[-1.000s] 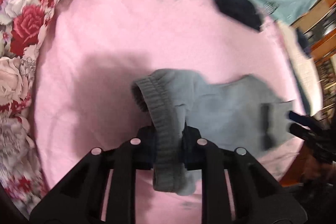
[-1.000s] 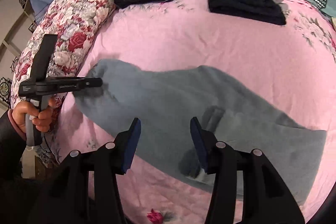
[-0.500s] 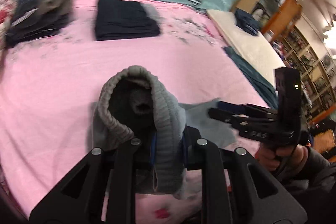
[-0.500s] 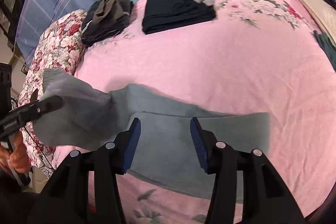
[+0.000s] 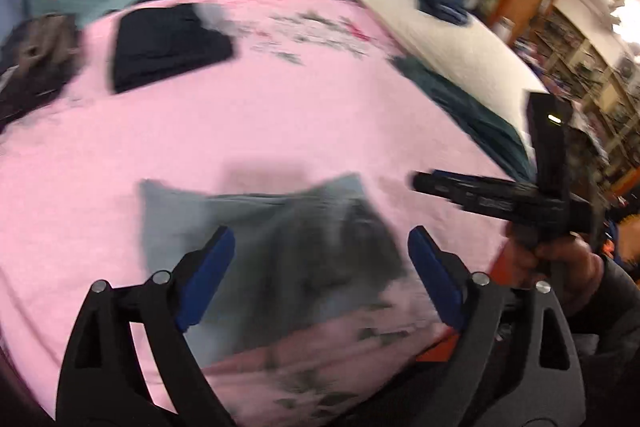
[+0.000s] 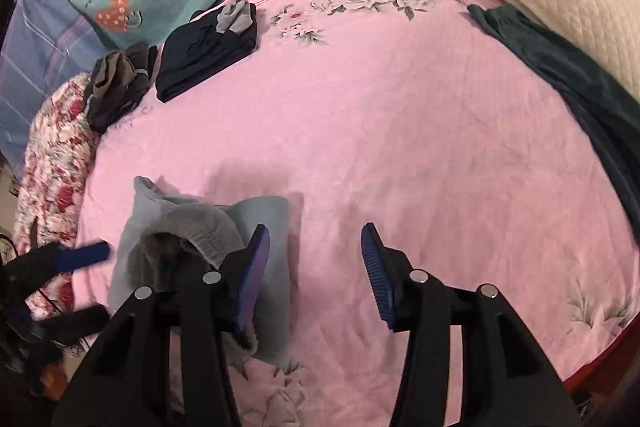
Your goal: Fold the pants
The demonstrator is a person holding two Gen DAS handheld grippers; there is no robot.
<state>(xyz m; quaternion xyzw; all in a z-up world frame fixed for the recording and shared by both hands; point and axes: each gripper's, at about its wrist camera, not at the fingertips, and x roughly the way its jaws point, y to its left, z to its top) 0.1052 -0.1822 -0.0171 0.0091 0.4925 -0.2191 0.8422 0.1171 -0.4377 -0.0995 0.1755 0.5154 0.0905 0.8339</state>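
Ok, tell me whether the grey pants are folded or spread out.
Folded. The grey pants lie as a compact layered bundle on the pink sheet, waistband on top; both claws are open and off them.
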